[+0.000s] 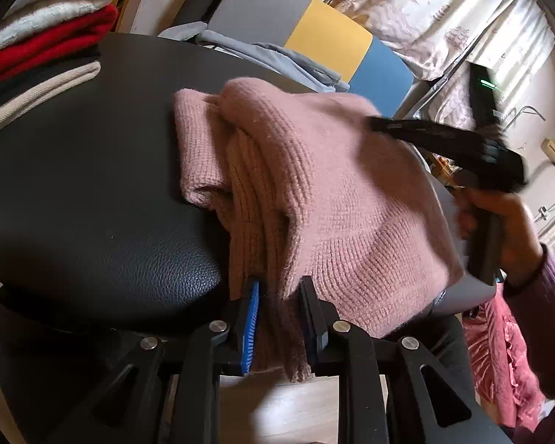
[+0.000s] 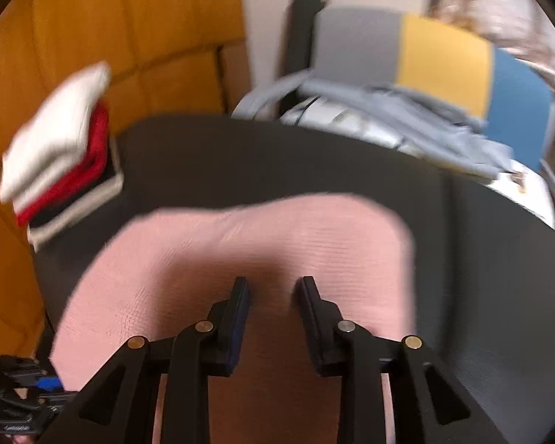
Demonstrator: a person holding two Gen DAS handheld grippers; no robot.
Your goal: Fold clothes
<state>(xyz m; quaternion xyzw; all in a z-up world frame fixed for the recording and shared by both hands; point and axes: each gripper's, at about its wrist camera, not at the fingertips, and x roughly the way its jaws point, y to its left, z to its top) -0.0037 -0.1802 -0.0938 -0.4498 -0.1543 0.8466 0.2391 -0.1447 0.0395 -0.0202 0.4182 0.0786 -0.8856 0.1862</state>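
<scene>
A pink knit sweater (image 1: 314, 192) lies folded on the black leather surface (image 1: 92, 192), and its right part reaches over the surface's edge. My left gripper (image 1: 281, 283) sits at the sweater's near ribbed edge, with thick folds of knit filling the gap between the blue pad (image 1: 251, 318) and the other finger. A strip of the hem hangs below them. In the right wrist view, which is blurred, my right gripper (image 2: 273, 283) hovers open over the sweater (image 2: 240, 251) with nothing between its fingers. The left wrist view shows it (image 1: 379, 125) above the sweater's far right side, held by a hand in a purple sleeve (image 1: 544, 288).
A stack of folded clothes (image 1: 37, 37), white, red, black and beige, stands at the surface's far left corner (image 2: 63, 148). Behind the surface is a chair with a grey, yellow and blue back (image 1: 329, 40) draped with a grey-blue garment (image 1: 277, 55). A shiny pink garment (image 1: 499, 351) lies low at the right.
</scene>
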